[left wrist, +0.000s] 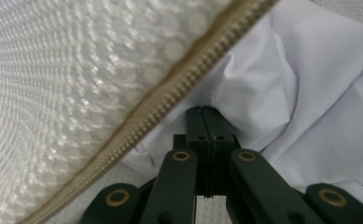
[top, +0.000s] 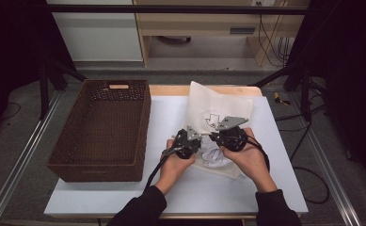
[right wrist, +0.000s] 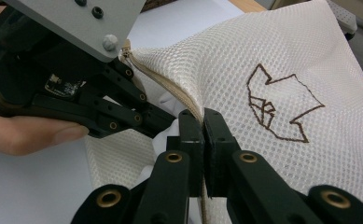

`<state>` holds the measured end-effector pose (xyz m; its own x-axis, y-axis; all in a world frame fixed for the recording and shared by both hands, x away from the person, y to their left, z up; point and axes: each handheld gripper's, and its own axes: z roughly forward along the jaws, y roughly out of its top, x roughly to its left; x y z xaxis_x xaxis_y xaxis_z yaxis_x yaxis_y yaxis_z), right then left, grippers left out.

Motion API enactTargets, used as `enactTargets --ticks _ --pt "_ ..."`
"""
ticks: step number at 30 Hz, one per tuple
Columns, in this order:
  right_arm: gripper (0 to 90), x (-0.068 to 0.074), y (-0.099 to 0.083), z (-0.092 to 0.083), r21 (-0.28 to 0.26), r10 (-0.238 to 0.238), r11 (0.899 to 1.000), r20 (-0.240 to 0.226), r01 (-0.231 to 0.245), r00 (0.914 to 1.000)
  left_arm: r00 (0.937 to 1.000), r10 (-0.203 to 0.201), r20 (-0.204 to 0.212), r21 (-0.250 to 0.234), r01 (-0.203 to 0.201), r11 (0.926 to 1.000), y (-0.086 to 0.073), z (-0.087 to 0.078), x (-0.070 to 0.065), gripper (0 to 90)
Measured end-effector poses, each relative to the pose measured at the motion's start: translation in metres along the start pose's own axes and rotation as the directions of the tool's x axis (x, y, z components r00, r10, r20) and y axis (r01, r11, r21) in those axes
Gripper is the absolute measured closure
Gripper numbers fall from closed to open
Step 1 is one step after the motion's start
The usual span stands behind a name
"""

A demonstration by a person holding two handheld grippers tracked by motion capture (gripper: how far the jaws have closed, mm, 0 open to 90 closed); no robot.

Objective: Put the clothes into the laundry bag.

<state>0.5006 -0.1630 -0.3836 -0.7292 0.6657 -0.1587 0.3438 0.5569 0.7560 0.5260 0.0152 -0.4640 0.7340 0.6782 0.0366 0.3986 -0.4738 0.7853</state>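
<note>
A white mesh bag (top: 218, 106) with a brown stitched emblem (right wrist: 282, 105) lies on the white table top, crumpled white cloth (top: 216, 155) at its mouth. My right gripper (right wrist: 202, 116) is shut on the bag's zipper edge (right wrist: 170, 86) and holds it raised. My left gripper (left wrist: 206, 111) is shut on a fold of the white cloth (left wrist: 310, 107), just under the zipper (left wrist: 170, 93) and mesh (left wrist: 76, 84). In the right gripper view the left gripper (right wrist: 163, 122) reaches in below the lifted edge. From above, the left gripper (top: 190, 141) and right gripper (top: 230, 136) sit close together.
A dark brown woven basket (top: 96, 172) stands at the table's left, a hand's width from the left gripper. Bare white table top (top: 171, 188) stretches toward the front edge. Black stand legs and cables run along the floor to the right.
</note>
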Motion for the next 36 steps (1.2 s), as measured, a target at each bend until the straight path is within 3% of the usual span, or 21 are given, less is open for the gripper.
enactTargets --ticks 36 --pt "88.0 -0.007 -0.013 0.010 0.025 0.043 0.999 -0.002 -0.043 0.9991 0.9992 -0.015 -0.038 -0.038 0.013 0.9992 0.013 0.027 0.003 90.0"
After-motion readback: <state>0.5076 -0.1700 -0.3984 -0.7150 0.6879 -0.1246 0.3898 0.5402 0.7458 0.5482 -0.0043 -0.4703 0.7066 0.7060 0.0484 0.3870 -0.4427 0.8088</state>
